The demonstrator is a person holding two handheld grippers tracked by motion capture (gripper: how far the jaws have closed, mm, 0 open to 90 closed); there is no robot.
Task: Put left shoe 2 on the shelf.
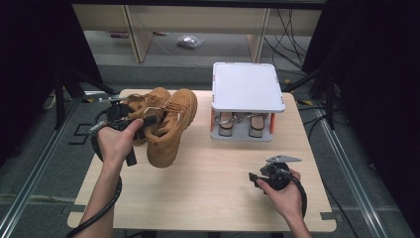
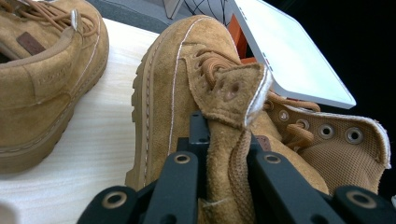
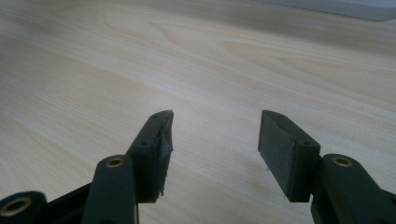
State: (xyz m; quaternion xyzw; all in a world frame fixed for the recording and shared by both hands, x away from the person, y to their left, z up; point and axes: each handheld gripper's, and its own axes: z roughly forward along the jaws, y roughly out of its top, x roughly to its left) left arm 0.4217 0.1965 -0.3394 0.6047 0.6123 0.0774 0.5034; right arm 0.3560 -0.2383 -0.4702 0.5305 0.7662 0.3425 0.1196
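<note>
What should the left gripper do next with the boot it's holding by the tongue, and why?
Probably lift it a little higher, clear of the table. The left gripper is shut on the tongue of the boot, which leans tilted against the other boot.

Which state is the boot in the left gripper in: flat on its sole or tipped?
Tipped. The left gripper pinches the tongue of the near boot, which leans toe-down on the table.
</note>
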